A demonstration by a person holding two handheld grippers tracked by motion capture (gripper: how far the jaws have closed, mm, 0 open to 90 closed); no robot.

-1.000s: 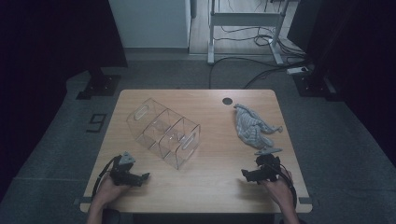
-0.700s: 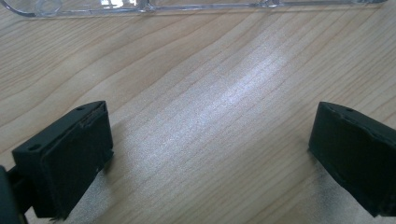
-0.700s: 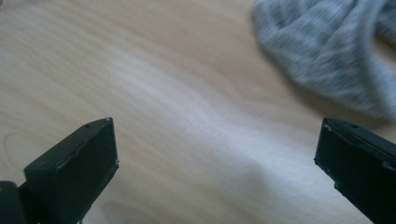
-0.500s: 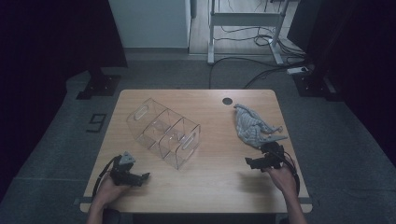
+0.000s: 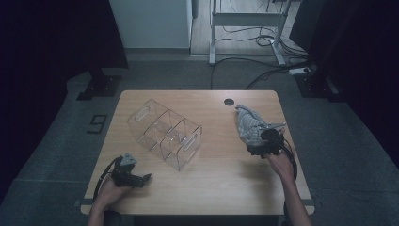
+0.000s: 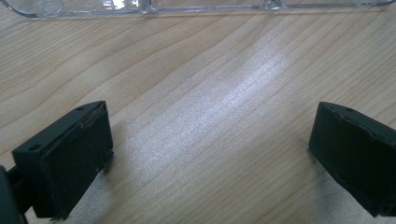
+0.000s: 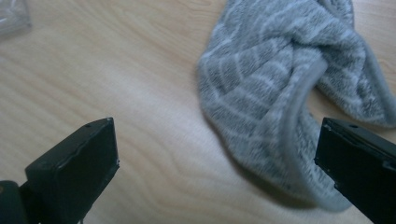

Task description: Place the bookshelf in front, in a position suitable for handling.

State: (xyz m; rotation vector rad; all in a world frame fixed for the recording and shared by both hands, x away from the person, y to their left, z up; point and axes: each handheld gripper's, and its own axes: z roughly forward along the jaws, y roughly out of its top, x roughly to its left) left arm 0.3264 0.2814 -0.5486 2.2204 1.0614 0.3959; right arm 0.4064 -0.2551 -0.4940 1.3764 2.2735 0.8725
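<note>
I am working two hand-held grippers over a pale wooden counter (image 5: 221, 183). The crumpled grey towel with thin white stripes (image 5: 249, 123) lies near the counter's right edge, and my right hand-held gripper (image 5: 261, 145) sits just at its near end, so the cloth stretches away from it toward twelve o'clock. In the right gripper view the jaws stand wide apart and hold nothing; the grey striped towel (image 7: 289, 93) lies ahead at about one o'clock, its thick folded hem running from near to far, close to the right jaw. My left hand-held gripper (image 5: 134, 176) rests well apart at the counter's near left, jaws also spread and empty, with the clear plastic three-compartment organiser (image 5: 164, 133) ahead of it. I judge the right hand far nearer the towel.
</note>
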